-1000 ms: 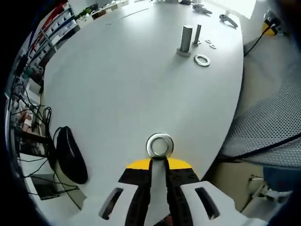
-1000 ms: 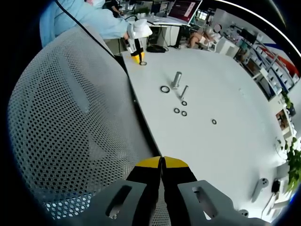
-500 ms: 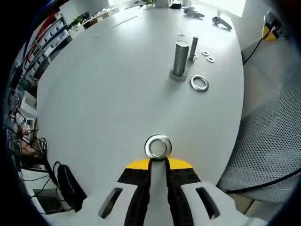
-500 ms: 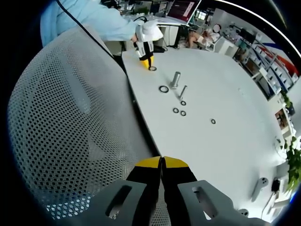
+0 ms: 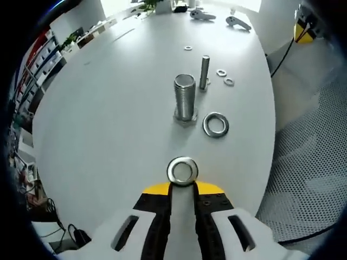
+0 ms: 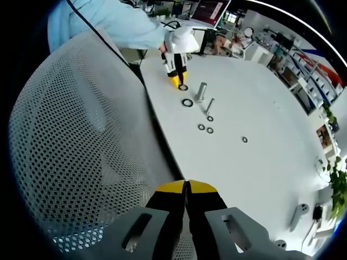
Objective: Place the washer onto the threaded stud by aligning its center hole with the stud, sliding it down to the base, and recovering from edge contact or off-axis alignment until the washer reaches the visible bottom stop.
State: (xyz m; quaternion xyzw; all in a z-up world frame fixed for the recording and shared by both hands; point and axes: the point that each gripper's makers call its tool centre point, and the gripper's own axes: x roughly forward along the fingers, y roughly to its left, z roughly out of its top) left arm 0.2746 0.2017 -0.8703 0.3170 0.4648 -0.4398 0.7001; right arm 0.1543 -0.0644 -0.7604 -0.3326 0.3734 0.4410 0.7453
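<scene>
From my right gripper view, the mesh chair back (image 6: 81, 157) hides the table's (image 6: 260, 162) near edge, and the person's sleeve (image 6: 108, 21) is cut off at the top. I can't read any writing anywhere. My right gripper (image 6: 186, 187) sits by that edge with its jaws pressed together, empty. My left gripper (image 5: 182, 187) pinches the washer (image 5: 182, 170) by its rim, just short of the thick stud (image 5: 185, 97). A second washer (image 5: 216, 124) lies just beside the stud's base, toward the chair-side edge. The thin bolt (image 5: 204, 72) and the tiny rings (image 5: 222, 72) beyond are hard to make out.
</scene>
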